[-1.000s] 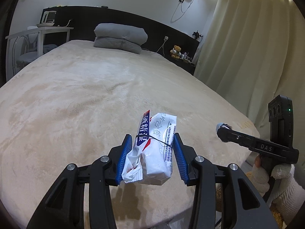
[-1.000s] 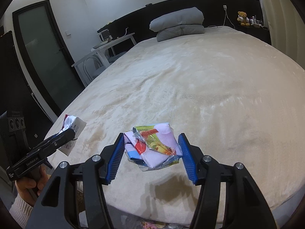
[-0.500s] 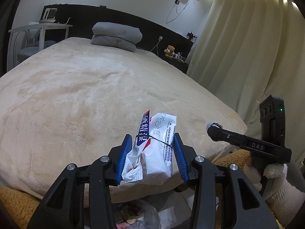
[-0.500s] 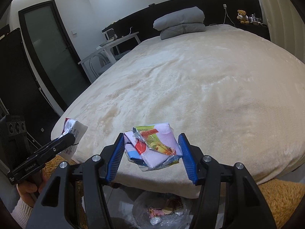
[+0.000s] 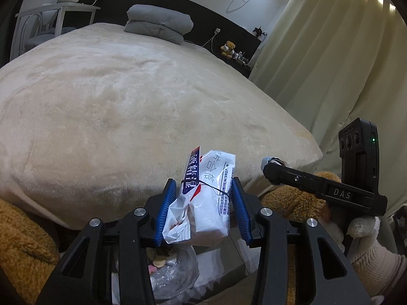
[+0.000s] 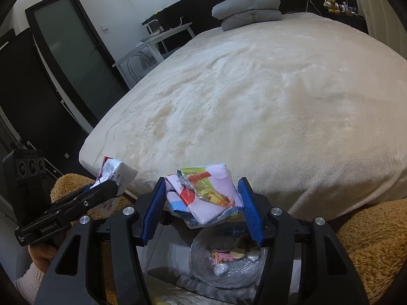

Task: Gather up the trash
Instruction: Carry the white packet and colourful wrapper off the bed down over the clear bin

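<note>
My left gripper (image 5: 203, 190) is shut on a white and blue snack wrapper (image 5: 203, 203), held in the air past the foot of the bed. My right gripper (image 6: 201, 193) is shut on a crumpled pink and multicoloured wrapper (image 6: 206, 195). Below both, on the floor, stands a bin lined with a clear plastic bag (image 6: 229, 264) holding several bits of trash; it also shows in the left wrist view (image 5: 173, 272). The right gripper (image 5: 273, 164) appears at the right of the left wrist view, the left gripper (image 6: 112, 185) at the left of the right wrist view.
A wide bed with a cream blanket (image 5: 127, 101) fills the view ahead, grey pillows (image 5: 157, 23) at its head. A brown fuzzy rug (image 6: 368, 241) lies around the bin. Curtains (image 5: 330, 63) hang to the right, a dark door (image 6: 71, 50) to the left.
Both grippers have drawn back from over the bed and lowered past its foot, each still holding its wrapper. The lined bin has come into view beneath them.
</note>
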`<state>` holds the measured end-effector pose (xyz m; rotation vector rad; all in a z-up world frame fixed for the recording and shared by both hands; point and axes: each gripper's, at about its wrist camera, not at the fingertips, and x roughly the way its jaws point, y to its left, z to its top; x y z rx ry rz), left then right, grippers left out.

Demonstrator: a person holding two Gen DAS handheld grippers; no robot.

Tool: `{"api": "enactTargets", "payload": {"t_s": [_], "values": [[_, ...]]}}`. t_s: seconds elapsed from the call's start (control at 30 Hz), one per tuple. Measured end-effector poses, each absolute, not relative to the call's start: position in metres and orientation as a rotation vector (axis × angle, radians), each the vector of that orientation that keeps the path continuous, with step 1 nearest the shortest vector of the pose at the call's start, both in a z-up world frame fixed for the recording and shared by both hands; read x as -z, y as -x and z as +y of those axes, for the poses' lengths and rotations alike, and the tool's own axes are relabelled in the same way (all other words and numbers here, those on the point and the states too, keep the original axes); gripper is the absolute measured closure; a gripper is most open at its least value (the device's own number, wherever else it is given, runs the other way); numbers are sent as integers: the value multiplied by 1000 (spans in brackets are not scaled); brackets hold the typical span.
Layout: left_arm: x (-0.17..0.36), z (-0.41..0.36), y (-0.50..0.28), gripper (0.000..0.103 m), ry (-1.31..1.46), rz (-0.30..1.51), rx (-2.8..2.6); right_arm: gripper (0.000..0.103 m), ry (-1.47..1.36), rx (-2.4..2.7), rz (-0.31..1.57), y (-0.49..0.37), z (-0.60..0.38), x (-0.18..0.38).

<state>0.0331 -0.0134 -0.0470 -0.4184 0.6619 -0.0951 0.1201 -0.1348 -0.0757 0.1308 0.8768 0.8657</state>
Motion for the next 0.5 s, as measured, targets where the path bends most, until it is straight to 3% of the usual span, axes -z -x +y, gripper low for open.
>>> {"api": "enactTargets", "payload": {"t_s": [0.5], "values": [[114, -20, -40, 60, 474, 964, 61, 46, -132, -829, 1197, -124, -118, 138]]}}
